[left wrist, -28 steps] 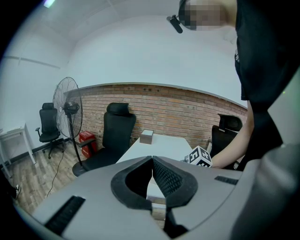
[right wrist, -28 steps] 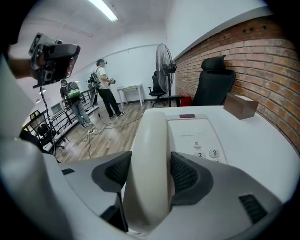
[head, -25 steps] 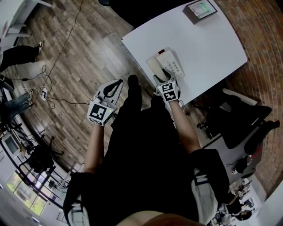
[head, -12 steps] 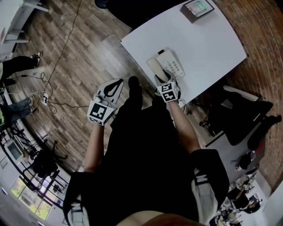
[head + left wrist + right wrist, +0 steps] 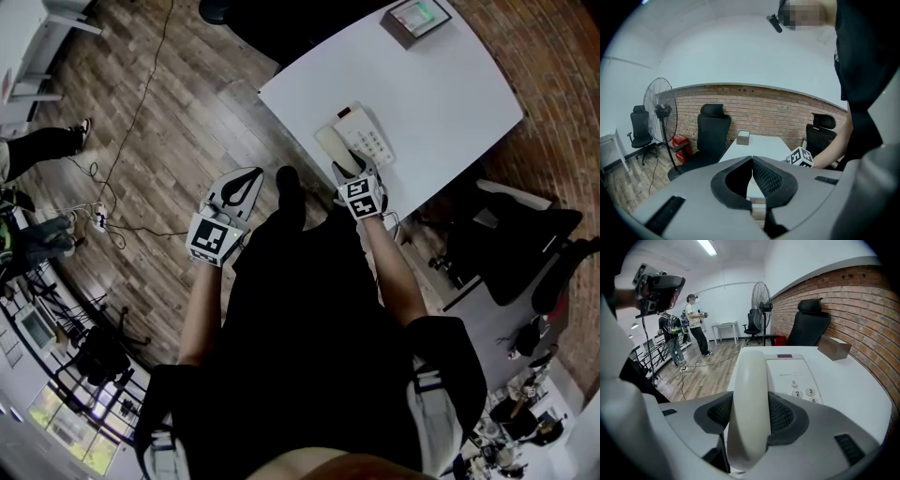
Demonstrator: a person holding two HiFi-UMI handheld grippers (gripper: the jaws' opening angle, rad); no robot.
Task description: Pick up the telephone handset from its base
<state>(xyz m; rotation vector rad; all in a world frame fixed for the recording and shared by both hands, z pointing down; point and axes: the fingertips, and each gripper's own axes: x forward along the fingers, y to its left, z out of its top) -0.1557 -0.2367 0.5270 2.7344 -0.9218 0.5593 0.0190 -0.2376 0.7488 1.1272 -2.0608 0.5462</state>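
A cream telephone handset [image 5: 750, 399] lies along the left side of its base [image 5: 794, 373] on a white table [image 5: 450, 94]. My right gripper [image 5: 750, 416] is shut on the handset's near half, with a pad pressing each side. The head view shows the same grip: the right gripper [image 5: 349, 169] is at the near end of the handset [image 5: 330, 142], beside the keypad base [image 5: 367, 136]. My left gripper [image 5: 242, 183] hangs over the wooden floor left of the table. Its jaws are shut with nothing between them, as the left gripper view [image 5: 752, 161] also shows.
A small box [image 5: 422, 21] stands at the table's far corner. Black office chairs [image 5: 511, 253] sit to the right of the table, and another chair [image 5: 811, 324] and a fan [image 5: 761, 301] stand beyond it. Cables [image 5: 112, 150] trail over the floor, where people [image 5: 696, 322] stand.
Both grippers stay where they were. Only the head view drifts slightly, and a person at the left edge moves off.
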